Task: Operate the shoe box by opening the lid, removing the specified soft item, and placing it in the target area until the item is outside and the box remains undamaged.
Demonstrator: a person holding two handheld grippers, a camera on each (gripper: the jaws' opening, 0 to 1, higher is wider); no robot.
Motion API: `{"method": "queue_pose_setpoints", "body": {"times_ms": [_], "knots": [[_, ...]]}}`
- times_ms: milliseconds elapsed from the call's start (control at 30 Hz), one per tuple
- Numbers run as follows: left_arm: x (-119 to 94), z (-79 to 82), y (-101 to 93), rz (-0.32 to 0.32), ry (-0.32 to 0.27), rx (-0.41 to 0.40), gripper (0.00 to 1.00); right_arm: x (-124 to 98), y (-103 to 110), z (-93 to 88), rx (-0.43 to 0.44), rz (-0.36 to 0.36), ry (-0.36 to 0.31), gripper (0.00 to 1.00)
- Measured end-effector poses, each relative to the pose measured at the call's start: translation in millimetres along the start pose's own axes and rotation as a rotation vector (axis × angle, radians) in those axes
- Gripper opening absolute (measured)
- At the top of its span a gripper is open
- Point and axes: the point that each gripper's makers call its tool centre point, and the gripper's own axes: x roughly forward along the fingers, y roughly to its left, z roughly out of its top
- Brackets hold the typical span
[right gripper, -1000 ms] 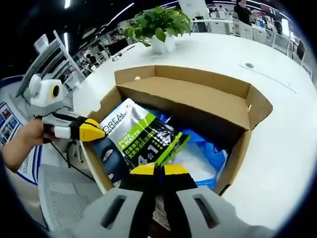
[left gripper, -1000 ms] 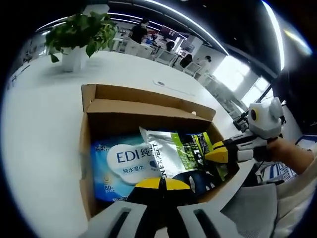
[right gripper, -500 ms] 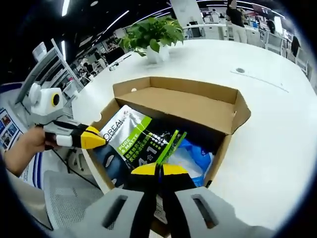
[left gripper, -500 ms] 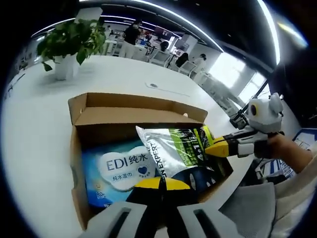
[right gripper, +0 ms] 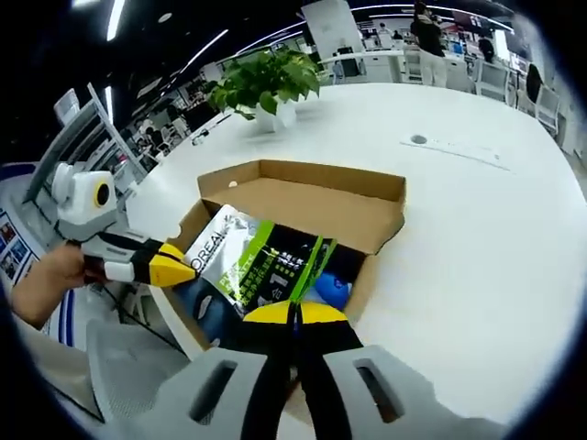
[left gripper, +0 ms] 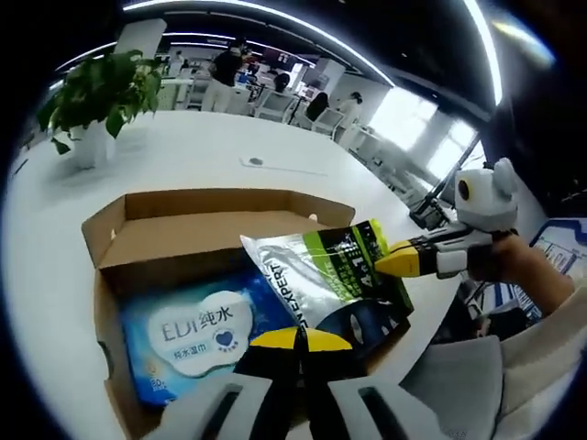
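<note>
spanning both tongs, pouch [left gripper: 326,280] above box [left gripper: 183,225].

Bright even indoor light, curved ceiling strip lights [left gripper: 275,14] overhead, blown-out glare at the windows [left gripper: 417,128], sheen on the white worktop [right gripper: 477,211], soft shadow inside the box [left gripper: 197,243], strong fisheye bending at edges, distant background slightly soft

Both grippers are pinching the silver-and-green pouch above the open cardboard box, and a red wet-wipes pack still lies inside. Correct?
Not quite: the wet-wipes pack is blue, not red, as the left gripper view shows. Both the left gripper and right gripper do pinch the silver-and-green pouch above the open cardboard box.
</note>
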Motion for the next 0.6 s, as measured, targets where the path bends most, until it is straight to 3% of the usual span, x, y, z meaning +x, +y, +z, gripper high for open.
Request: {"method": "queue_pose_setpoints", "body": {"times_ms": [600], "knots": [[36.3,14.7,-47.6,-0.078,0.032,0.072,0.0,-36.8,-49.3,-6.5,0.059,-0.082,-0.009,0.0]]}}
